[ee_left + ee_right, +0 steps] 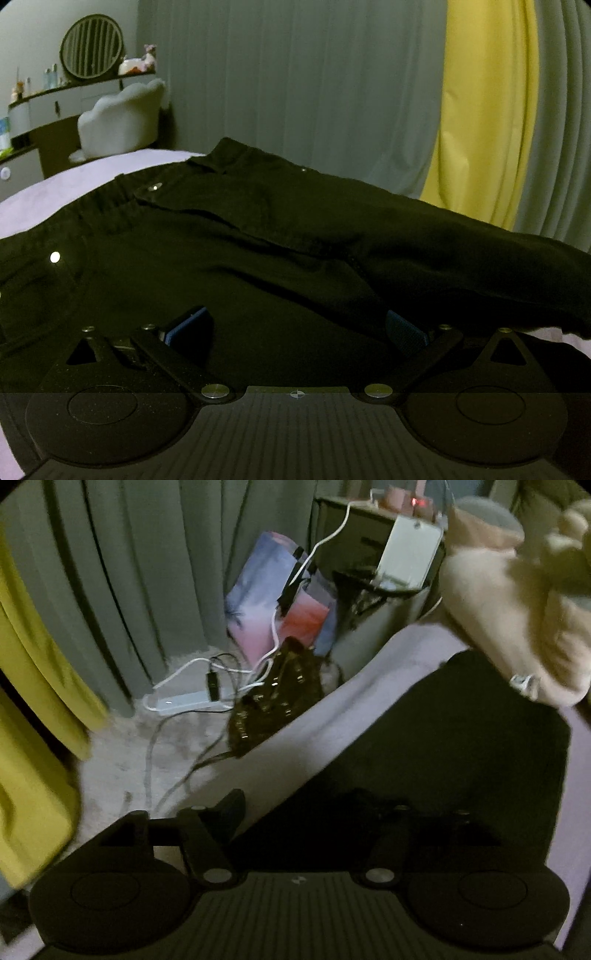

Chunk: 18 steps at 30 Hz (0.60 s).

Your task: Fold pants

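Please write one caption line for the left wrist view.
Open left gripper over black denim pants on lilac bedsheet.

Both fisheye views are dim, with a greenish cast and dark, bowed corners. Ahead of the left jaws the black pants swallow detail, though a rivet glints. The right view smears with motion blur.

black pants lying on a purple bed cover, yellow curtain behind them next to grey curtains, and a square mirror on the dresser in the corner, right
Not quite: the mirror on the dresser is round, not square, as the left wrist view shows. The rest holds: the black pants lie on the purple bed cover, with the yellow curtain behind them beside the grey curtains.
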Tool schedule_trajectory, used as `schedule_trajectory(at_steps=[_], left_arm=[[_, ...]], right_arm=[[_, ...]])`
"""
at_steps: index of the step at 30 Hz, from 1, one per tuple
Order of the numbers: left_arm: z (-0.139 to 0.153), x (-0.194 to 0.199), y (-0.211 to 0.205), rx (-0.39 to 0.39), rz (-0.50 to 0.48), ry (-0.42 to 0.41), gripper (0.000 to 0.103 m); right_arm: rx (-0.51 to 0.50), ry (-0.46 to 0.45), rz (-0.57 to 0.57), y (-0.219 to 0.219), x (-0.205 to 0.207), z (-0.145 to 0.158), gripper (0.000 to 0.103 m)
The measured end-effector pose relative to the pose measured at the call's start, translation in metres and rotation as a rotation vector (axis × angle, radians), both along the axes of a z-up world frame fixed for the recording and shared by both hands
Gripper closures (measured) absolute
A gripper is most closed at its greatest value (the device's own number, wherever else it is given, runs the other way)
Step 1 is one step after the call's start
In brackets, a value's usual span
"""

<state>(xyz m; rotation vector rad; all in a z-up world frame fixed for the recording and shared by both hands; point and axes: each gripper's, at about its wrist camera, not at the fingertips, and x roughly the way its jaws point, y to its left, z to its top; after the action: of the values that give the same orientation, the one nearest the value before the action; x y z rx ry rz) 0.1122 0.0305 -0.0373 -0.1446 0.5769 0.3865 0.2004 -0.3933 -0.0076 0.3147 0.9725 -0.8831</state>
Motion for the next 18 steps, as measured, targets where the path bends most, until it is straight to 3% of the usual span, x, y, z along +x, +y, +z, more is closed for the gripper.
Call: schedule_trajectory(at_steps=[2,3,4,6,9,13,15,16,18], left_arm=[[0.0,0.0,0.001,-0.005,0.0,-0.001,0.0],[0.0,0.0,0.001,-0.007,0.0,-0.001,0.0],[0.0,0.001,0.002,-0.011,0.0,0.0,0.0],[0.0,0.0,0.003,-0.017,-0.001,-0.001,0.0],[0.0,0.001,0.003,-0.017,-0.002,0.001,0.0],[0.001,-0.001,0.008,-0.049,-0.006,-0.019,0.0],[0.0,-0.003,0.009,-0.056,-0.01,-0.025,0.0],[0.0,-0.004,0.01,-0.06,-0.013,-0.031,0.0],[-0.001,-0.008,0.012,-0.078,-0.018,-0.044,0.0]], right_arm=[[-0.002,-0.002,0.058,0.003,-0.011,0.006,0.063],[0.013,-0.009,0.08,0.002,-0.018,0.012,0.079],[0.052,-0.049,0.091,-0.002,-0.028,0.021,0.089],[0.103,-0.135,0.09,-0.009,-0.049,0.039,0.092],[0.088,-0.275,0.174,-0.001,-0.109,0.073,0.093],[0.111,-0.407,0.185,0.02,-0.224,0.086,0.097],[0.13,-0.411,0.161,0.034,-0.279,0.073,0.097],[0.144,-0.389,0.158,0.04,-0.298,0.065,0.103],[0.172,-0.311,0.119,0.047,-0.332,0.042,0.103]])
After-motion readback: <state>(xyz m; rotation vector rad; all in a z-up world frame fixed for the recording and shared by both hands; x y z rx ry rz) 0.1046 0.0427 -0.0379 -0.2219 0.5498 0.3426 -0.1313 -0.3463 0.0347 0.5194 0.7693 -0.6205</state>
